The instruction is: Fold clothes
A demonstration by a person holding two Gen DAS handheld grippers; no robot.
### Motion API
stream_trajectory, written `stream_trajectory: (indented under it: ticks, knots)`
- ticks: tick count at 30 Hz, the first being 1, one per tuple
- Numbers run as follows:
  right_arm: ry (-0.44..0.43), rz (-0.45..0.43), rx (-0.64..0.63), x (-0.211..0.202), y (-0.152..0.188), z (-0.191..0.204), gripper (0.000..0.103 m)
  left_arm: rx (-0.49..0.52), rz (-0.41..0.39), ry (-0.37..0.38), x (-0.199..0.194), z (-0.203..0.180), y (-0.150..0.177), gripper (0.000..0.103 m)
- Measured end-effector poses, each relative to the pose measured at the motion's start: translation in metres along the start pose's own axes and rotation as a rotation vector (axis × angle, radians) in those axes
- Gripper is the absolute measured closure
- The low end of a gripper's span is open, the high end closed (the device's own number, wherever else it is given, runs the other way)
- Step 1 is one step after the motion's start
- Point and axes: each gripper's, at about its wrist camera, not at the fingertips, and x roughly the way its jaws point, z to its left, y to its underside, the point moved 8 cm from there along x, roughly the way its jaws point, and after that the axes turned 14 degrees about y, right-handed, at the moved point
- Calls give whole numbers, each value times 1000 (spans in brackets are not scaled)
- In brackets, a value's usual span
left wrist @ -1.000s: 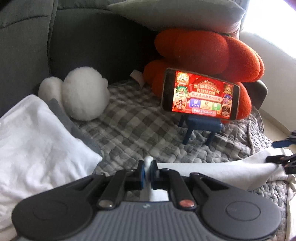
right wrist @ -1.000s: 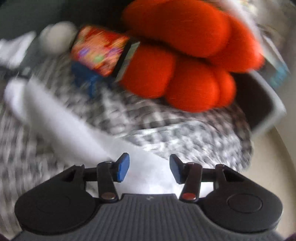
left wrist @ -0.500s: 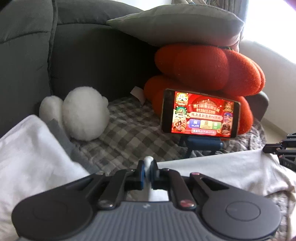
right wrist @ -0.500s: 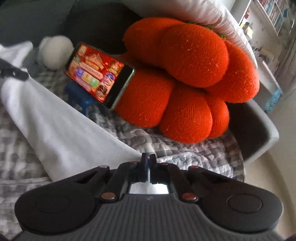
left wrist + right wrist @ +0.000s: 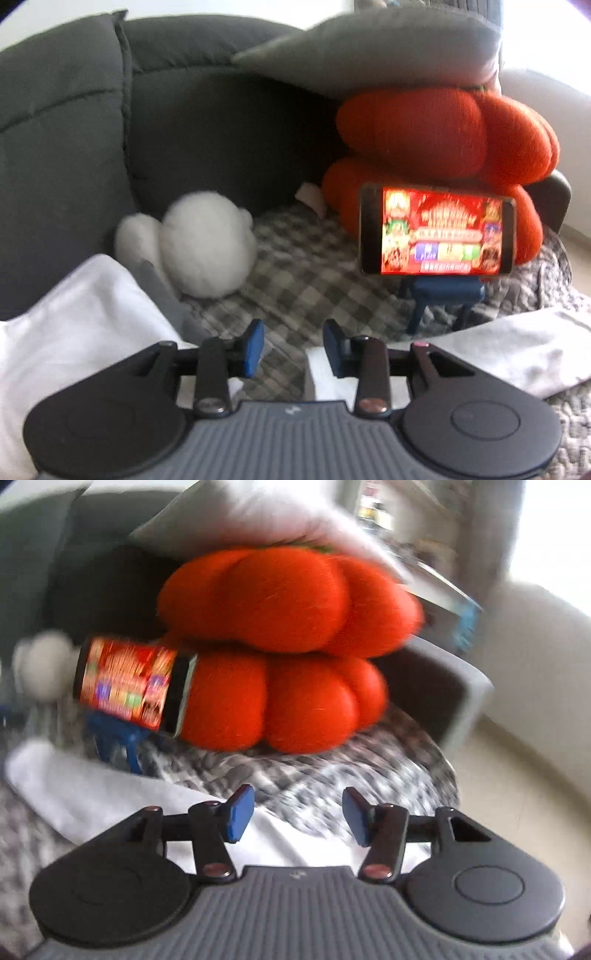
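A white garment [image 5: 517,350] lies folded in a long strip on the grey checked blanket [image 5: 314,273], stretching right from under my left gripper [image 5: 293,347]. That gripper is open and empty just above the garment's left end. In the right wrist view the same white garment [image 5: 92,797] runs from the left to beneath my right gripper [image 5: 297,818], which is open and empty above its right end. A stack of white and grey folded cloth [image 5: 85,325] sits at the left.
A phone [image 5: 436,236] with a red screen stands on a blue stand [image 5: 443,295] before an orange pumpkin cushion [image 5: 443,140]. A white plush toy [image 5: 203,243] rests against the dark grey sofa back [image 5: 74,147]. The sofa's right edge drops to the floor [image 5: 517,794].
Both grippers were shut on the ends of the white garment half a second ago. Both have opened and let it go, and the garment now lies on the blanket.
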Motion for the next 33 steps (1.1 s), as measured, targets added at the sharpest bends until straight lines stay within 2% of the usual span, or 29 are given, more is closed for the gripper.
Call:
stream_trajectory:
  ticks: [2, 4, 7, 12, 17, 21, 27, 31, 33]
  knots:
    - [-8, 55, 64, -18, 8, -14, 46, -7, 6, 35, -13, -6, 1, 67]
    - [-46, 125, 127, -41, 24, -20, 46, -5, 30, 110, -25, -20, 8, 69]
    - [-89, 169, 178, -82, 53, -29, 46, 14, 102, 282, -45, -52, 29, 69]
    - [39, 229, 261, -136, 109, -71, 46, 22, 260, 542, -76, -105, 76, 69]
    - [156, 336, 465, -189, 183, -128, 46, 83, 370, 756, -114, -146, 114, 69]
    - [230, 363, 562, -239, 226, -159, 46, 104, 437, 808, -125, -162, 134, 69]
    - [315, 399, 649, -291, 273, -178, 46, 119, 504, 885, -141, -179, 157, 73]
    - [304, 409, 674, -301, 285, -174, 46, 126, 548, 857, -139, -182, 171, 74]
    - [298, 414, 686, -307, 291, -171, 46, 122, 545, 841, -139, -183, 176, 75]
